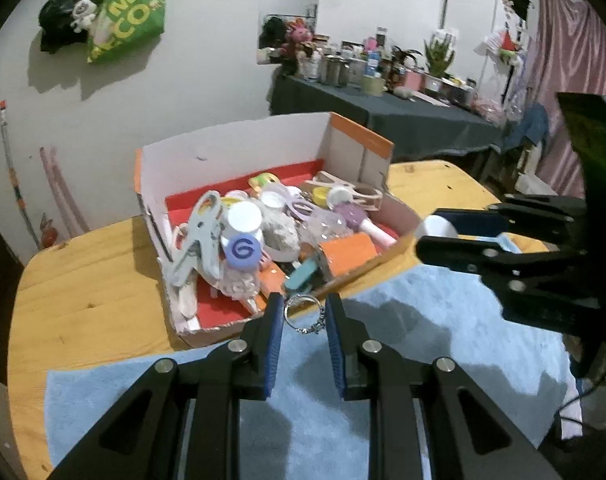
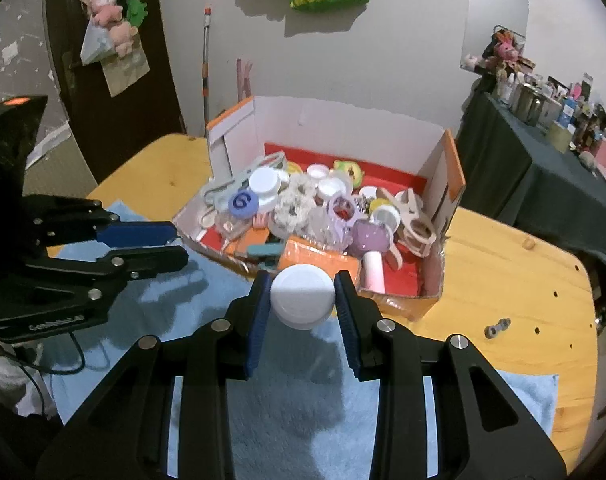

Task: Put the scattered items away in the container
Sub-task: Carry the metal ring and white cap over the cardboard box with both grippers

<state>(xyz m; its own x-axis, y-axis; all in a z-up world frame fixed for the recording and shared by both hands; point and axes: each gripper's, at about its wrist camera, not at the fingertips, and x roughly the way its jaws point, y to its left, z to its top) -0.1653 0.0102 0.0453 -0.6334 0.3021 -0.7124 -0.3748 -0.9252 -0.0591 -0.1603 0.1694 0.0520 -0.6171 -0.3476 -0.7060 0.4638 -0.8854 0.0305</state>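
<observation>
An open cardboard box (image 1: 239, 140) (image 2: 343, 120) with a red floor stands on the wooden table, heaped with caps, clips and small toys. My left gripper (image 1: 304, 314) is shut on a small silver ring (image 1: 303, 316), held just above the blue cloth (image 1: 403, 328) at the box's near edge. My right gripper (image 2: 302, 300) is shut on a round white cap (image 2: 301, 300), raised over the cloth in front of the box. Each gripper shows in the other's view: the right gripper (image 1: 435, 236) with the white cap (image 1: 439, 227), the left gripper (image 2: 175, 246) at the left.
A small metal bolt (image 2: 497, 327) lies on the bare table (image 2: 523, 280) right of the box. A dark-covered side table (image 1: 383, 116) crowded with jars and plants stands behind. A green bag (image 1: 131, 8) hangs on the wall. A cable (image 2: 55, 364) trails at the left.
</observation>
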